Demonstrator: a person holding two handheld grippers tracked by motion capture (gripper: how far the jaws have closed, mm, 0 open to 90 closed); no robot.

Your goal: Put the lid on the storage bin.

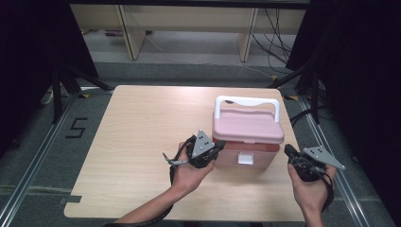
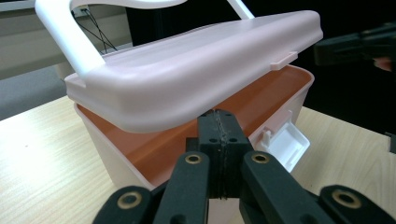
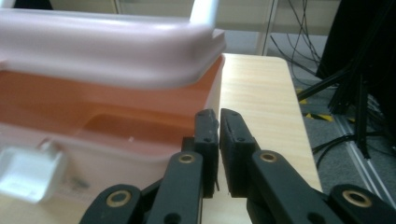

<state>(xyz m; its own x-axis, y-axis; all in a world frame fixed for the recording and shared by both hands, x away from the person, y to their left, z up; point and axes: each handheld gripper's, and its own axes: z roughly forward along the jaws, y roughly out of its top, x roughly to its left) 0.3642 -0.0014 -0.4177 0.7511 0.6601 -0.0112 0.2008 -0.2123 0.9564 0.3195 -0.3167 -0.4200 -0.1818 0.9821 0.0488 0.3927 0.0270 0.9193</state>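
The pink plastic storage box with a white carrying handle (image 1: 248,135) stands on the right half of the pale wooden table (image 1: 142,142), near the table's near edge. Its lid is lifted a little at the front, so a gap shows between lid and body; the left gripper view and the right gripper view both look into this gap at an orange-toned inside. The white latch (image 1: 245,158) on the near wall hangs open and tips outward. The handle stands upright over the far side of the lid.

The left gripper (image 1: 218,147) sits at the box's near left corner, its jaws pressed together with nothing between them, their tips just under the raised lid edge. The right gripper (image 1: 289,151) is just beside the box's near right corner; its jaws stand nearly together with a thin slit between them and hold nothing.

On the floor left of the table a black mark reads "5" (image 1: 75,127).
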